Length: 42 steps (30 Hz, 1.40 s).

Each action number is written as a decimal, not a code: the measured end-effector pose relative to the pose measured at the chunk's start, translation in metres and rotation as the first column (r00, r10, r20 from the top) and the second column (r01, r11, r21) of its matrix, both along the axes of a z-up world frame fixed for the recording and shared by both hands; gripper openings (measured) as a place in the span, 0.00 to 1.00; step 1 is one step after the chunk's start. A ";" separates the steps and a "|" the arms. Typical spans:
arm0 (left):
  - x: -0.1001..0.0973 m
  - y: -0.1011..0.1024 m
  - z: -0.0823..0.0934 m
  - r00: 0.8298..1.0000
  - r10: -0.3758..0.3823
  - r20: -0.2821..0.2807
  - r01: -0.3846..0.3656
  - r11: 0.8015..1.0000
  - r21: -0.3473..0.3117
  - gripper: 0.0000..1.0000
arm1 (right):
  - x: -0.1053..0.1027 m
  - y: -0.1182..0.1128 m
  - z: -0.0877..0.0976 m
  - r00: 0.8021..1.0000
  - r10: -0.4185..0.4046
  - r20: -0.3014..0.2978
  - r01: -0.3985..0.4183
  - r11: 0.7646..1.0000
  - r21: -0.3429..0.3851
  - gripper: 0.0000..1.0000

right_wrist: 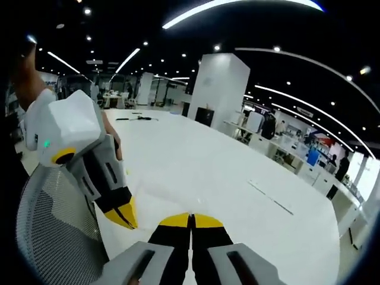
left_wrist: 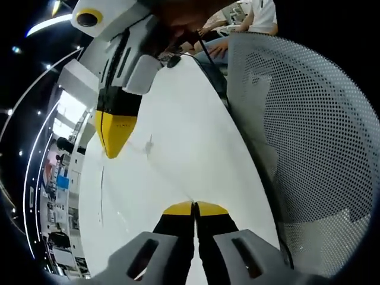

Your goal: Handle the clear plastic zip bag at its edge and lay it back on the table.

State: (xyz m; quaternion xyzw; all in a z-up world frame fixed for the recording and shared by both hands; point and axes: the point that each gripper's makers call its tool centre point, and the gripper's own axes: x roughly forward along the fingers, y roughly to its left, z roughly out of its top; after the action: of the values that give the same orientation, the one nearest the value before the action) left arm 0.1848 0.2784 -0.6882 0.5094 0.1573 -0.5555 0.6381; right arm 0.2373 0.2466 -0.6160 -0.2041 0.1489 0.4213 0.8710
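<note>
The clear plastic zip bag (left_wrist: 155, 159) is a faint film over the white table (left_wrist: 196, 107), with a small crease near the right gripper's yellow tip. A thin dark line, likely its zip strip (left_wrist: 101, 196), lies further out, and the zip strip (right_wrist: 270, 197) shows again in the right gripper view. My left gripper (left_wrist: 194, 208) has its jaws together, and a faint bag edge runs into the tips. It enters the right gripper view as the left gripper (right_wrist: 122, 217), low on the left. My right gripper (right_wrist: 191, 221) is shut too, at the bag (right_wrist: 169, 202). It hangs tip-down as the right gripper (left_wrist: 116, 139).
A grey mesh office chair (left_wrist: 309, 136) stands close against the table edge, and the same chair (right_wrist: 53, 228) sits beside the left gripper. People (left_wrist: 237, 21) sit at the table's far end. A white pillar (right_wrist: 219, 89) and desks (right_wrist: 297, 160) lie beyond the table (right_wrist: 196, 160).
</note>
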 end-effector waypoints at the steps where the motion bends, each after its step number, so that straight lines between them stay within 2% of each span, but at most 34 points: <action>1: -0.001 0.000 -0.002 1.000 -0.006 0.002 0.006 1.000 0.007 0.00 | -0.001 0.000 0.000 1.000 0.000 0.006 0.000 1.000 -0.002 0.00; 4: -0.003 0.000 -0.002 1.000 -0.013 -0.004 0.013 1.000 0.011 0.00 | -0.002 -0.001 0.002 1.000 -0.009 0.018 0.008 1.000 0.002 0.00; 5: -0.002 0.000 -0.002 1.000 -0.014 -0.007 0.014 1.000 0.008 0.00 | -0.002 -0.002 0.004 1.000 -0.016 0.013 0.016 1.000 0.023 0.00; 8: 0.001 0.003 0.000 1.000 0.010 -0.024 -0.010 1.000 -0.013 0.00 | -0.001 -0.002 0.004 1.000 -0.020 0.022 0.019 1.000 0.020 0.00; 11: 0.010 0.006 -0.003 1.000 0.030 0.001 -0.030 1.000 0.005 0.00 | -0.002 0.000 0.005 0.999 -0.014 0.030 0.013 1.000 0.018 0.00; 13: 0.013 0.006 -0.004 0.999 0.041 -0.005 -0.041 0.999 0.007 0.00 | -0.001 0.000 0.002 0.999 -0.012 0.049 0.012 1.000 -0.011 0.00; 22: 0.024 0.003 0.005 0.998 0.057 0.014 -0.057 0.998 0.017 0.00 | 0.007 0.001 -0.001 0.998 -0.017 0.063 0.019 0.999 -0.029 0.00; 26: 0.024 0.000 0.011 0.997 0.078 -0.011 -0.078 0.997 -0.016 0.00 | 0.009 0.003 -0.007 0.999 -0.007 0.052 0.010 0.999 -0.044 0.00; 30: 0.021 -0.002 0.023 0.995 0.093 -0.029 -0.095 0.993 -0.070 0.01 | 0.009 0.006 -0.016 0.999 0.011 0.032 -0.009 0.998 -0.059 0.00; 33: 0.016 0.000 0.032 0.981 0.165 -0.098 -0.176 0.977 -0.122 0.03 | 0.007 0.008 -0.025 0.999 0.033 0.017 -0.031 0.996 -0.087 0.00; 37: 0.012 0.004 0.042 0.968 0.206 -0.145 -0.231 0.955 -0.184 0.11 | 0.004 0.009 -0.034 0.999 0.048 0.006 -0.047 0.993 -0.106 0.00; 41: 0.014 0.014 0.055 0.942 0.278 -0.186 -0.321 0.908 -0.269 0.14 | 0.002 0.012 -0.042 0.998 0.060 0.003 -0.059 0.989 -0.132 0.00; 42: 0.015 0.018 0.059 0.932 0.300 -0.204 -0.350 0.890 -0.293 0.15 | 0.002 0.013 -0.044 0.998 0.064 0.004 -0.063 0.988 -0.140 0.00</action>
State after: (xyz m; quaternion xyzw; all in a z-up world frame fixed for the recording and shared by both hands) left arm 0.2002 0.2966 -0.6294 0.3197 0.1954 -0.4961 0.7833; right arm 0.2391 0.2591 -0.6604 -0.2711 0.1678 0.4364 0.8414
